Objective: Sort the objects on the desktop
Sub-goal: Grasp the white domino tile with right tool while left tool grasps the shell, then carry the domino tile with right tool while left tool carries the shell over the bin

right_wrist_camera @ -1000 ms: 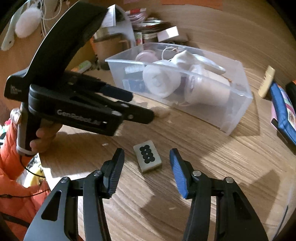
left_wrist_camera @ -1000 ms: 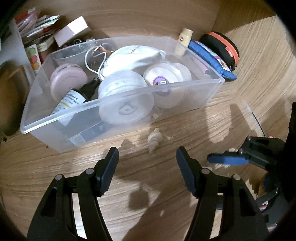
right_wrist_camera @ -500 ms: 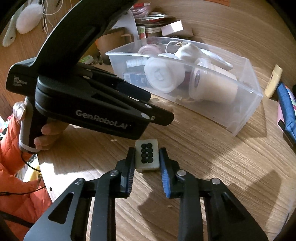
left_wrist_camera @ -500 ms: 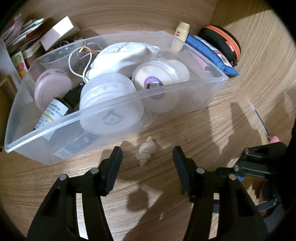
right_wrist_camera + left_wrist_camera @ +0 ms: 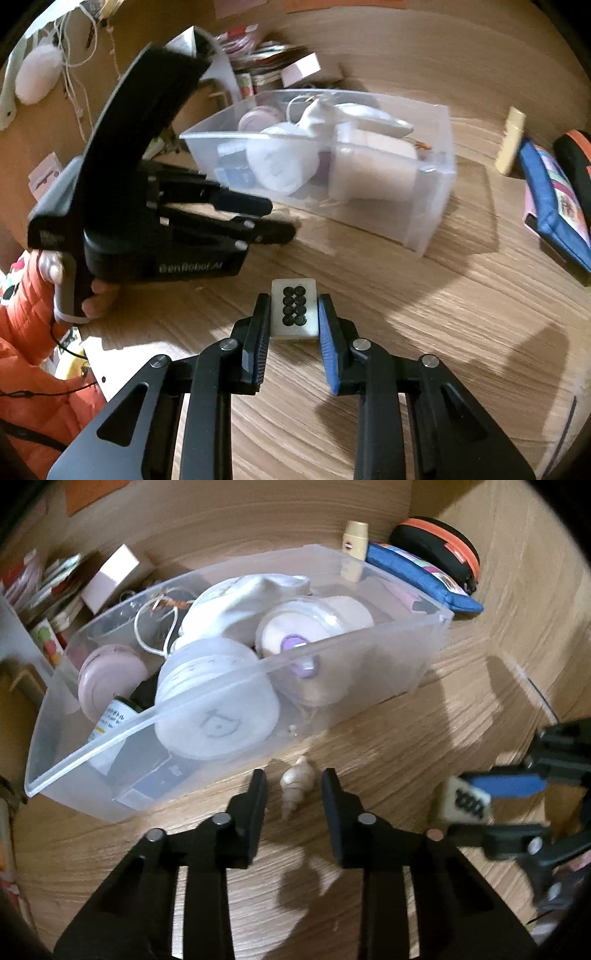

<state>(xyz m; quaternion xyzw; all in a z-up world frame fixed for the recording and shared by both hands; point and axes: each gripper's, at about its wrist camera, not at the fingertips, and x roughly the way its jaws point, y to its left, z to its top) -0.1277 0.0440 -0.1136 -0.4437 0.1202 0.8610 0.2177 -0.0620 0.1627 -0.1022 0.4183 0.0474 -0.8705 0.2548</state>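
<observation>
Left wrist view: the left gripper (image 5: 294, 777) has just been closing and now stands narrow about a cream spiral seashell (image 5: 295, 786), which lies on the light wooden table (image 5: 461, 720) just in front of the clear plastic storage bin (image 5: 388, 672) crowded with white and pink containers. Right wrist view: the right gripper (image 5: 293, 308), whose jaws have also just been closing, clamps a cream rectangular mahjong tile (image 5: 294, 317) marked with eight black circles between its pads, well short of the bin, beside the left gripper
</observation>
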